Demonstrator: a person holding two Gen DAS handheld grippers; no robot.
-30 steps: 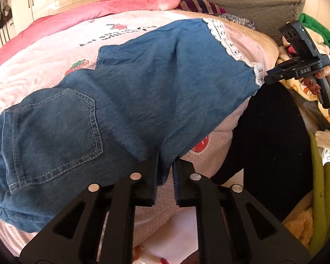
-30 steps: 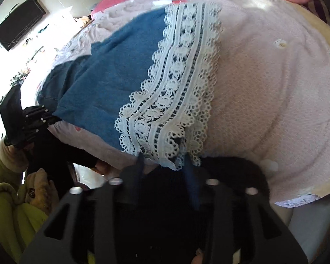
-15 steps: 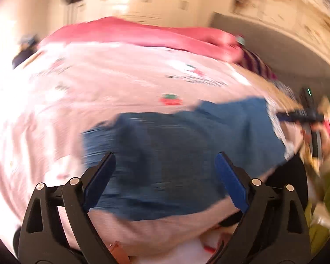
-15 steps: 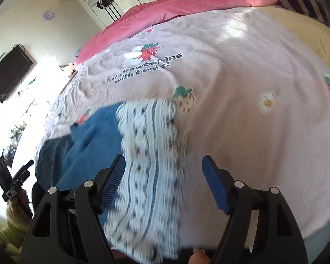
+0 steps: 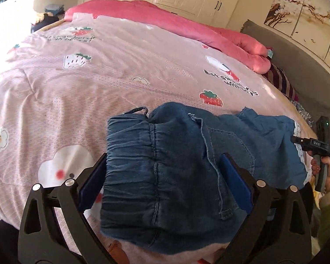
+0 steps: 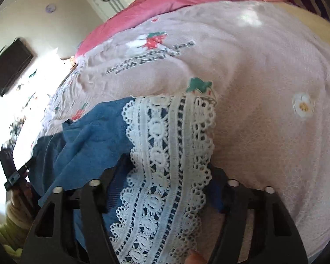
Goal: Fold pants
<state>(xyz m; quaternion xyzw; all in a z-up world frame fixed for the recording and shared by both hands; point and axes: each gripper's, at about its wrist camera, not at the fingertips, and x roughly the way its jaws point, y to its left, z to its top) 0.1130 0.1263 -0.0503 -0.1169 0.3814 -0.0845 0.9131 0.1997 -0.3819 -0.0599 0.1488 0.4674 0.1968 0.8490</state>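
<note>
So the denim pants [image 5: 187, 165] lie across the near edge of the pink bedspread [image 5: 99, 83], left gripper [image 5: 165, 182] just opened wide straddling the waistband, right gripper [image 6: 162, 189] closing in around the lace hem, probably lining up 2 ends for folding.
</note>
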